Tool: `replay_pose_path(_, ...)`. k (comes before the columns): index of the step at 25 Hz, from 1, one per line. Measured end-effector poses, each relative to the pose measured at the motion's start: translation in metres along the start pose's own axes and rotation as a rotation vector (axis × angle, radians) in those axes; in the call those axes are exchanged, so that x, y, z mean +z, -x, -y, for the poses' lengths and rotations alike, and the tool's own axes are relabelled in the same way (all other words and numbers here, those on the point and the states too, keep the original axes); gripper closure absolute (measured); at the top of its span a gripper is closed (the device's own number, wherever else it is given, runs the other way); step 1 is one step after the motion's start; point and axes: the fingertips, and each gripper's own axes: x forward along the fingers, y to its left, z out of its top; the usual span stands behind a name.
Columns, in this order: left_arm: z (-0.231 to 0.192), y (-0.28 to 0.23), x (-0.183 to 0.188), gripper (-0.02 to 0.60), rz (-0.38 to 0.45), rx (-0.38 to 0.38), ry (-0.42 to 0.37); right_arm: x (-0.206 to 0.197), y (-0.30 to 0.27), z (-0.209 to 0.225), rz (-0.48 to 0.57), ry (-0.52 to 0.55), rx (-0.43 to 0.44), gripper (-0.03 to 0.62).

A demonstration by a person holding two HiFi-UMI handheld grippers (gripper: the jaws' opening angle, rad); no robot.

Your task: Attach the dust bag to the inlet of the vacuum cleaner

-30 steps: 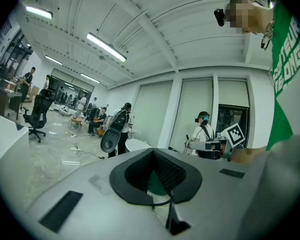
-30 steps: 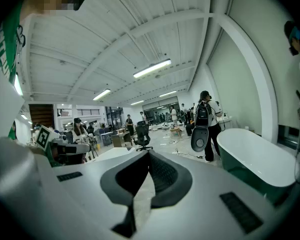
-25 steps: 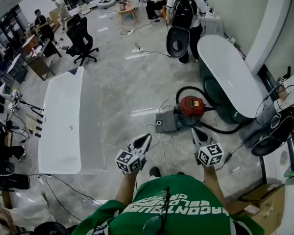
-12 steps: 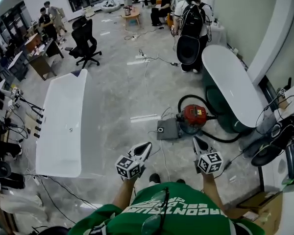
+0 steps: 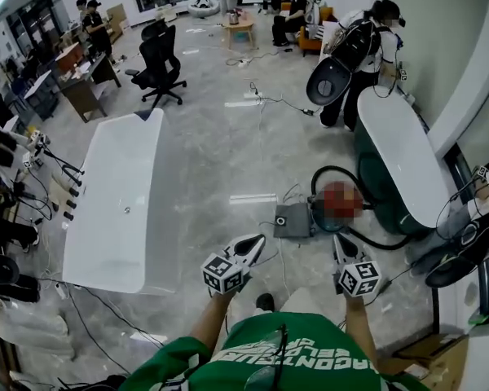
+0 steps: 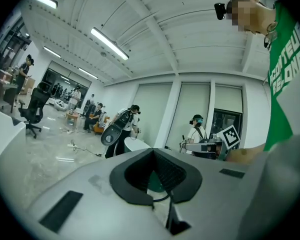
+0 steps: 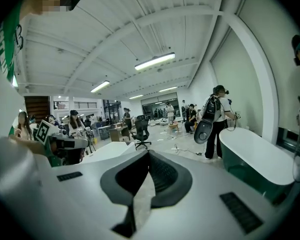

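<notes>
The red vacuum cleaner [image 5: 342, 200] stands on the floor with its black hose [image 5: 324, 173] looped behind it. A grey dust bag [image 5: 294, 221] with a round opening lies flat against its left side. My left gripper [image 5: 253, 243] is held in the air short of the bag, shut and holding nothing. My right gripper [image 5: 339, 241] hovers just short of the canister, also shut and holding nothing. In the left gripper view the left gripper [image 6: 153, 151] has its pads pressed together, and the right gripper [image 7: 148, 153] looks the same in its own view. Neither gripper view shows the vacuum.
A long white tub [image 5: 114, 202] stands to the left and a white and green tub [image 5: 395, 157] to the right. Cables [image 5: 261, 198] trail over the floor. A person with a backpack [image 5: 354, 55] stands beyond the right tub. An office chair [image 5: 165, 63] and desks are further back.
Both grippers have moved forward over the floor and stand closer to the vacuum and bag. Both stay shut. The person with the backpack has shifted to the right.
</notes>
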Motion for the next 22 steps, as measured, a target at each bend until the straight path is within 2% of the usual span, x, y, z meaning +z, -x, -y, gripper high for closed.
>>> replay_pose_path(6, -0.019, -0.004, 0.002, 0.58, 0.007, -0.006, 0.007, -0.001, -0.025, -0.009, -0.019, 0.006, 0.023, 0.586)
replay_pose_path(11, -0.028, -0.026, -0.001, 0.58, -0.014, -0.055, -0.008, 0.0, -0.049, -0.003, -0.029, 0.031, 0.047, 0.586)
replay_pose_path(15, -0.038, -0.057, 0.006, 0.58, -0.053, -0.093, -0.049, 0.011, -0.073, 0.018, -0.003, 0.04, 0.036, 0.586)
replay_pose_path(22, -0.087, -0.121, 0.029, 0.58, -0.074, -0.129, -0.084, 0.023, -0.124, 0.071, 0.016, 0.005, -0.013, 0.586)
